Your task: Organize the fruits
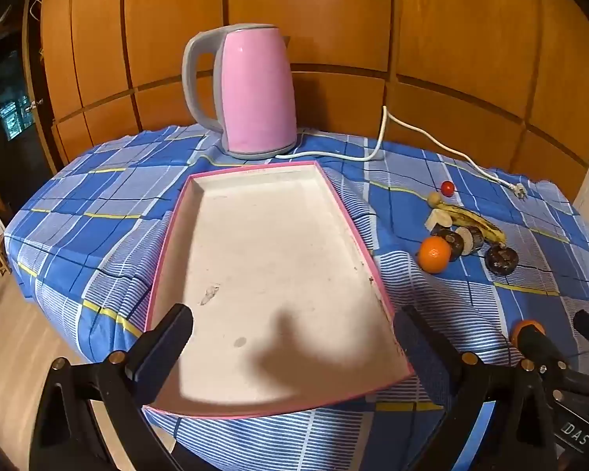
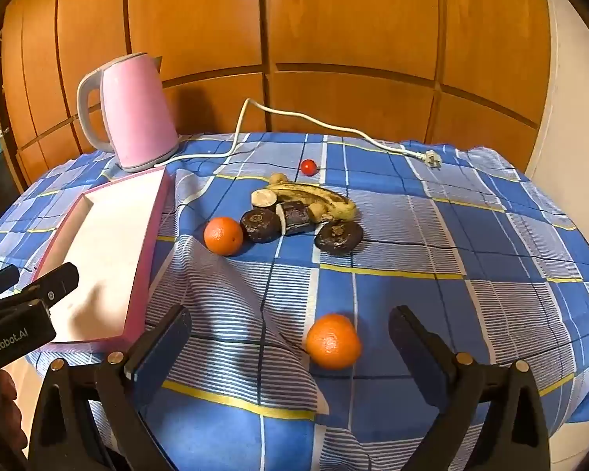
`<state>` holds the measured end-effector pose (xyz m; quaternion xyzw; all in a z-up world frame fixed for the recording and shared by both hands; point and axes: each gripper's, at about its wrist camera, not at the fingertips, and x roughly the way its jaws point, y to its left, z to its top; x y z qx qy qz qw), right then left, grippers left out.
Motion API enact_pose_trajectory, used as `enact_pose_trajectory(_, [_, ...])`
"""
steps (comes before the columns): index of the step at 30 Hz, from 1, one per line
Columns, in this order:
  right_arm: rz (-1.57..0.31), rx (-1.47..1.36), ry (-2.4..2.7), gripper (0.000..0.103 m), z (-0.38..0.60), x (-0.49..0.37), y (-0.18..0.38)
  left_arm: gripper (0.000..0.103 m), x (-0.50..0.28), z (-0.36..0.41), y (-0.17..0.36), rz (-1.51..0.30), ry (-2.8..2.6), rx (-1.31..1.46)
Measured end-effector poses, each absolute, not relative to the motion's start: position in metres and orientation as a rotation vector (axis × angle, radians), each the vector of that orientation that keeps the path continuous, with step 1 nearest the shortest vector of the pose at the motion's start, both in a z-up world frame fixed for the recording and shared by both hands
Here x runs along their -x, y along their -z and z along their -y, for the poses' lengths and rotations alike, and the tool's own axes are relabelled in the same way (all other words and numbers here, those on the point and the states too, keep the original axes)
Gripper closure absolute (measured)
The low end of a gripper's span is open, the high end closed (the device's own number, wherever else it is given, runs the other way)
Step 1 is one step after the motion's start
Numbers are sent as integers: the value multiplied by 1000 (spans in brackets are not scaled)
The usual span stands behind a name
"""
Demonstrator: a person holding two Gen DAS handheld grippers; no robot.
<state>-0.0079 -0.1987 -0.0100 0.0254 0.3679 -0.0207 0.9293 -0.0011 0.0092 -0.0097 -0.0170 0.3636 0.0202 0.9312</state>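
Note:
A pink-rimmed white tray [image 1: 251, 174] lies empty on the blue checked tablecloth; it also shows at the left of the right wrist view [image 2: 145, 259]. My left gripper [image 1: 294, 337] is open and empty over the tray's near end. My right gripper [image 2: 290, 337] is open, with a near orange [image 2: 333, 341] on the cloth between its fingers, untouched. That orange peeks behind the right gripper in the left wrist view [image 1: 528, 327]. Farther back lie a second orange [image 2: 223, 235], a spotted banana [image 2: 314, 196], dark round fruits [image 2: 260, 225] and a small red tomato [image 2: 308, 166].
A pink kettle [image 1: 257, 90] stands behind the tray, its white cord [image 2: 333, 127] trailing right across the cloth to a plug [image 2: 432, 159]. Wooden panels back the table. The cloth is bunched into a fold [image 2: 231, 294] beside the tray. The table edge drops off at left.

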Motion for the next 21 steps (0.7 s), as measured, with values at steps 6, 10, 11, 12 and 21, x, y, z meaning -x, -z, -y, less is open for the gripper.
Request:
enact_pose_trajectory(6, [-736,-40,41,1,199,8,10,0,0,-13,6,-748,-47,41])
enact_pose_trajectory(10, [-732,-27,31,1,195,8,9,0,0,-12,5,-751,-49,41])
enact_pose_trajectory(11, [-728,-25,29,1,194,8,9,0,0,-12,5,-751,-49,41])
enact_pose_trajectory(12, [-726,-24,28,1,195,7,8,0,0,-12,5,-751,-49,41])
enact_pose_trajectory(21, [-714,-37,31,1,198,11,7,0,5,-8,5,-750,-43,32])
